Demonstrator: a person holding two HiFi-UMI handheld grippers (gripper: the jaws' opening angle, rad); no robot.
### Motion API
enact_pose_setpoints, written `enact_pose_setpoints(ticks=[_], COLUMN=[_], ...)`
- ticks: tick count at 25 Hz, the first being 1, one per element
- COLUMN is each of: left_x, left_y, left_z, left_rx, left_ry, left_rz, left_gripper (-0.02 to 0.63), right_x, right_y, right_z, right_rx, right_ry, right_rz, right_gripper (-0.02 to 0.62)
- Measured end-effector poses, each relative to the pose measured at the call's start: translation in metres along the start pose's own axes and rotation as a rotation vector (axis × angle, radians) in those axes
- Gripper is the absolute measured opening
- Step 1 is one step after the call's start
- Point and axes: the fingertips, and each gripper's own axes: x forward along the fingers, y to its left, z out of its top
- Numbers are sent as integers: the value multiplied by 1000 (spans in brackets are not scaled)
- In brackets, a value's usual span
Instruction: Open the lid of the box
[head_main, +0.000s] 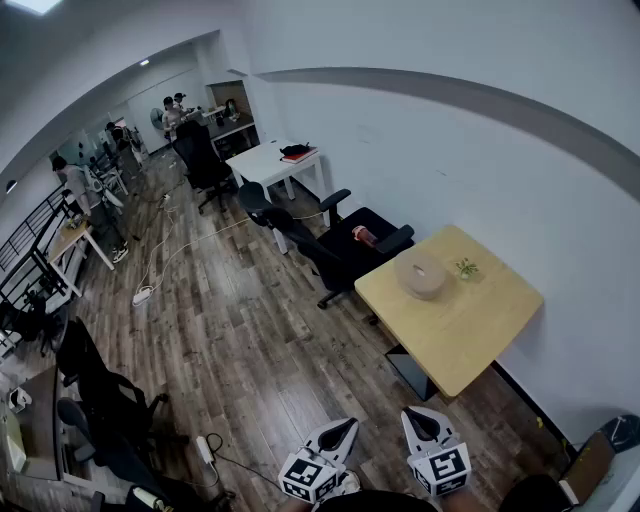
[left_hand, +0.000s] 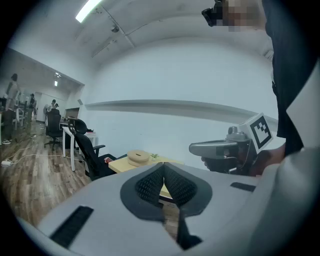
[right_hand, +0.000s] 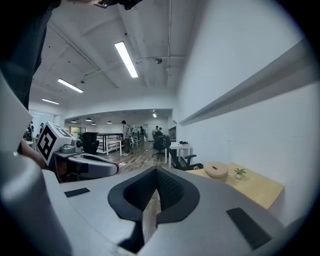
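Note:
The box (head_main: 420, 274) is a round, tan, lidded one that rests on a light wooden table (head_main: 480, 330) by the white wall; its lid is on. It also shows far off as the box (left_hand: 138, 156) in the left gripper view and the box (right_hand: 216, 170) in the right gripper view. My left gripper (head_main: 349, 425) and right gripper (head_main: 410, 413) hang side by side low in the head view, over the floor and well short of the table. The left gripper's (left_hand: 163, 165) jaws meet with nothing between them. The right gripper's (right_hand: 156, 170) jaws are likewise shut and empty.
A tiny potted plant (head_main: 466, 267) stands beside the box. Black office chairs (head_main: 340, 245) crowd the table's far side, one with a red item (head_main: 364, 235) on its seat. A white desk (head_main: 275, 160) is farther back. A power strip (head_main: 205, 450) and cables lie on the wood floor.

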Motion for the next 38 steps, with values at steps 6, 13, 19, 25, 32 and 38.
enact_pose_setpoints(ticks=[6, 13, 19, 25, 32, 38], left_x=[1, -1, -4, -3, -8, -15], left_y=[-22, -21, -13, 12, 51, 88], left_z=[1, 4, 9, 8, 11, 13], left_rx=[-17, -5, -5, 0, 6, 33], left_ry=[-8, -13, -22, -19, -12, 3], left_rz=[18, 24, 28, 31, 14, -9], left_gripper=[20, 20, 20, 20, 20, 20], right_x=[-25, -28, -19, 9, 44, 77], right_y=[-10, -5, -9, -2, 12, 19], right_z=[-5, 1, 9, 10, 17, 19], right_rx=[11, -22, 3, -17, -30, -37], right_ry=[8, -11, -60, -62, -62, -72], right_rz=[1, 15, -16, 8, 7, -31], right_gripper=[18, 18, 21, 33, 111, 223])
